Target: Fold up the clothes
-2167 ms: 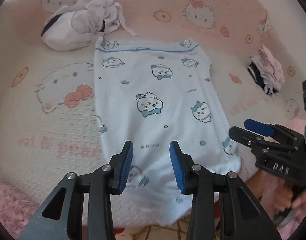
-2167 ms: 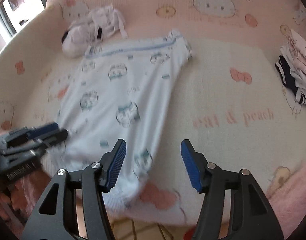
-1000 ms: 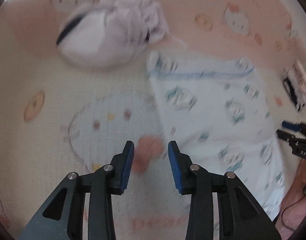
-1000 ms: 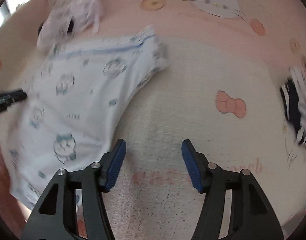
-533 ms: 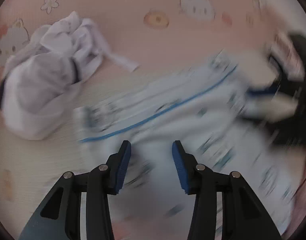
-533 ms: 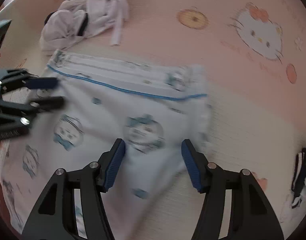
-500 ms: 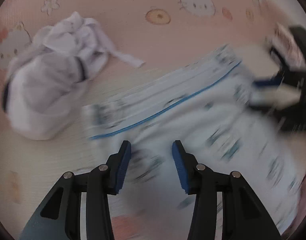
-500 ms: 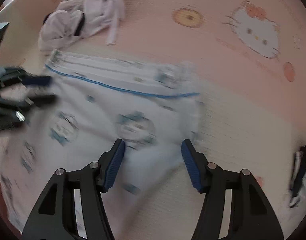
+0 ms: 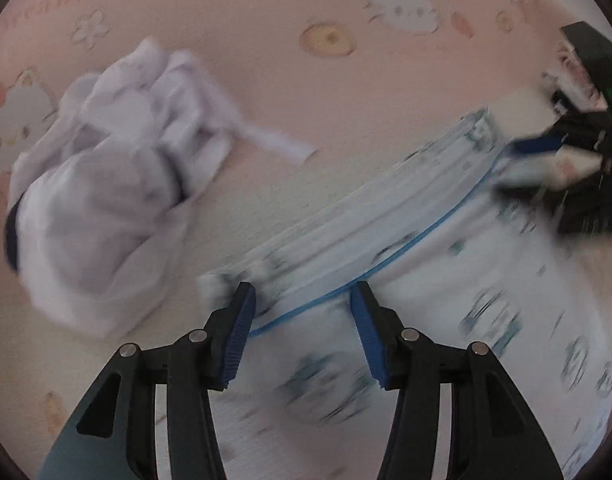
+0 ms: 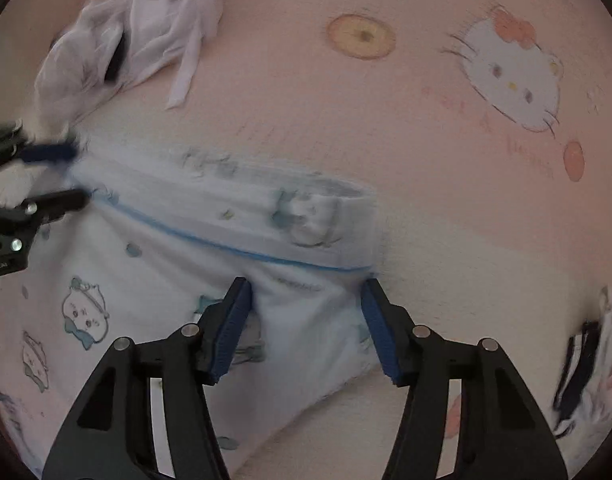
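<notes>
A pale blue garment with cartoon prints (image 9: 426, 280) (image 10: 186, 280) lies flat on the pink blanket, its far hem marked by a thin blue line. My left gripper (image 9: 302, 332) is open just above the hem's left corner. My right gripper (image 10: 306, 324) is open over the hem's right corner. Each gripper shows in the other's view, the right one (image 9: 546, 160) at the far right and the left one (image 10: 50, 176) at the far left, both with jaws apart around the hem edge. The left view is blurred.
A crumpled white garment (image 9: 106, 184) (image 10: 138, 40) lies beyond the hem at the left. A small pile of dark and pink clothes (image 10: 586, 360) lies at the right. The pink cartoon-cat blanket (image 10: 426, 160) covers the whole surface.
Both grippers have moved from the near end of the garment to its far hem, and have come down closer to its two corners. Both stay open.
</notes>
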{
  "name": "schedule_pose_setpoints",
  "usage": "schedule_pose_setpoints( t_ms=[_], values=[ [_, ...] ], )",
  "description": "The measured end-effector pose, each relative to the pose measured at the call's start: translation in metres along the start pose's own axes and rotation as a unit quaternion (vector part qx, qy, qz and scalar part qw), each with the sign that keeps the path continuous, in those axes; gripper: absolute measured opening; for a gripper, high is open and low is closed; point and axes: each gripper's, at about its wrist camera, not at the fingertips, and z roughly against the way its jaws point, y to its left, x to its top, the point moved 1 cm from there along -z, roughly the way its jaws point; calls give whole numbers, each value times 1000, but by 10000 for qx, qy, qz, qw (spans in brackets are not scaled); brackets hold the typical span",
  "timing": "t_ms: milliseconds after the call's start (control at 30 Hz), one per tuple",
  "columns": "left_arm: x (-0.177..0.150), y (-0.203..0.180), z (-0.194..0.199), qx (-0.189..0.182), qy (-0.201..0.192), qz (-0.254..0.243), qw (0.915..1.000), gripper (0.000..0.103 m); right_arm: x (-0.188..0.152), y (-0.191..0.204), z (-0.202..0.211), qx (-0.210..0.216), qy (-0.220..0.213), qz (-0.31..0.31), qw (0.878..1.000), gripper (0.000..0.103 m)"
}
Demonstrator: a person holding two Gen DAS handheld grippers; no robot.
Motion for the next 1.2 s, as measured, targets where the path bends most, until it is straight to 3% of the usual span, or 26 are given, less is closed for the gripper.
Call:
schedule_pose_setpoints(
  t_ms=[100,133,167,267,333,367,433,467,533,567,667,767,867,1000,1100,1200],
  values=[
    [-18,21,16,510,333,221,9979,57,-19,-48,9,136,177,-850,9961,59],
    [-22,20,26,504,317,321,9977,56,-25,-56,18,188,152,-1010,9946,59],
    [-28,9,42,241,198,365,9988,55,-31,-56,29,301,117,-1104,9934,59],
    [-43,-41,68,-483,56,91,9988,55,-57,-16,72,926,-206,-949,9910,58],
    [-59,-83,71,-793,261,-309,9960,55,-81,24,91,1201,-321,-590,9905,58],
    [-65,-95,68,-861,377,-528,9942,55,-96,41,91,1215,-193,-385,9917,57],
    [-92,-111,58,-655,729,-1057,9896,56,-125,70,87,1131,71,-20,9936,56],
    [-98,-107,58,-605,800,-1043,9895,57,-136,78,81,988,187,63,9949,56],
    [-106,-94,62,-593,928,-837,9904,58,-155,76,73,748,317,73,9967,57],
    [-110,-87,63,-587,991,-733,9906,64,-161,70,77,785,198,-24,9967,57],
    [-118,-72,69,-361,1313,-283,9903,64,-177,47,83,580,385,-469,9965,59],
    [-114,-88,89,-875,1047,374,9899,63,-183,36,95,319,395,-926,9944,57],
    [-111,-119,102,-942,755,625,9907,63,-182,50,110,1057,179,-1355,9850,57],
    [-126,-149,87,-795,1183,890,9858,63,-190,92,101,1007,346,-936,9899,55],
    [-139,-157,91,-328,1216,508,9907,66,-206,104,97,776,296,-676,9943,54],
    [-145,-149,97,85,1412,567,9883,74,-215,95,103,775,389,-805,9930,58]
  ],
)
